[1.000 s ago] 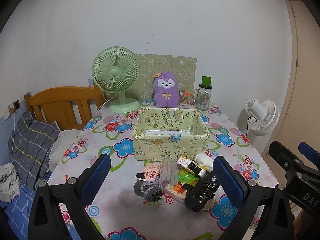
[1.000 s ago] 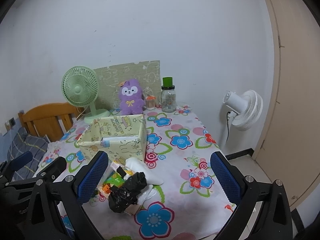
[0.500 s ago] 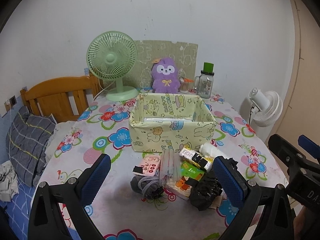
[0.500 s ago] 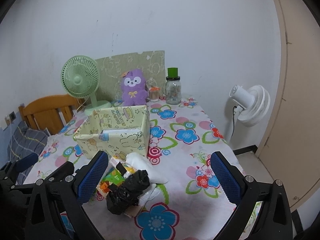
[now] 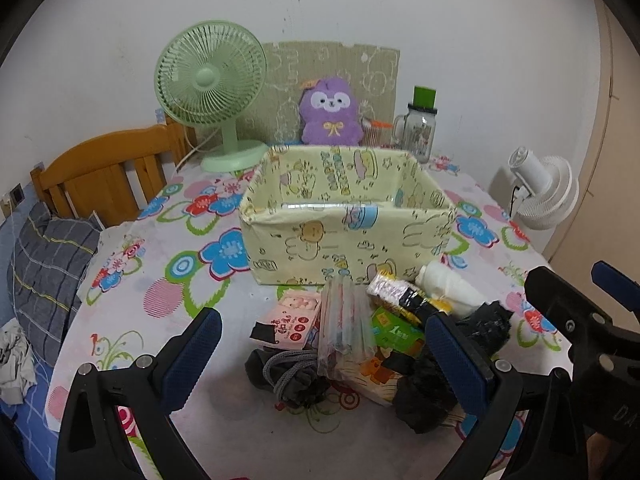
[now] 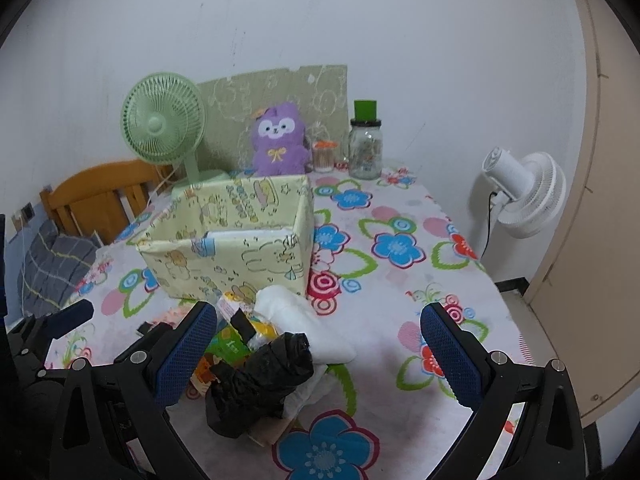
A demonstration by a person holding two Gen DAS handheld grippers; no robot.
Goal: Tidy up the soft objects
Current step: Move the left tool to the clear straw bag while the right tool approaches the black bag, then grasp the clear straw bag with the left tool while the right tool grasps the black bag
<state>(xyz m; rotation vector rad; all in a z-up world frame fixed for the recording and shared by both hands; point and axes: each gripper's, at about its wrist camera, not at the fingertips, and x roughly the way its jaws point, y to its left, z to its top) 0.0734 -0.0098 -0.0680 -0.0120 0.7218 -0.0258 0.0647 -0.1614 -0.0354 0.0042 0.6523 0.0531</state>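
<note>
Lowest in each wrist view, both tools are hanging wide open and empty. The left tool is spreading its blue pads to either side of the pile, and the right tool is doing the same from the other flank. Over the last second both views have been closing in: the pile and the box are now sitting larger and lower in the frame, so the person seems to be starting an approach, with nothing gripped yet.

Just past the pads, the pile is lying loose on the flowered worktop. A grey cord pouch is sitting nearest the left tool, with a clear bag and a pink card behind it. A black bundle is sitting at lower centre of the right view, touching a white roll.

Directly behind the pile, the yellow box is standing open at frame centre; little of its inside is showing. It is the likely destination, so the whole sorting job is looking undone.

Farthest back, against the wall, a green fan, a purple plush and a jar are standing well apart from the pile. The plush is soft too, but out of easy reach.
</note>
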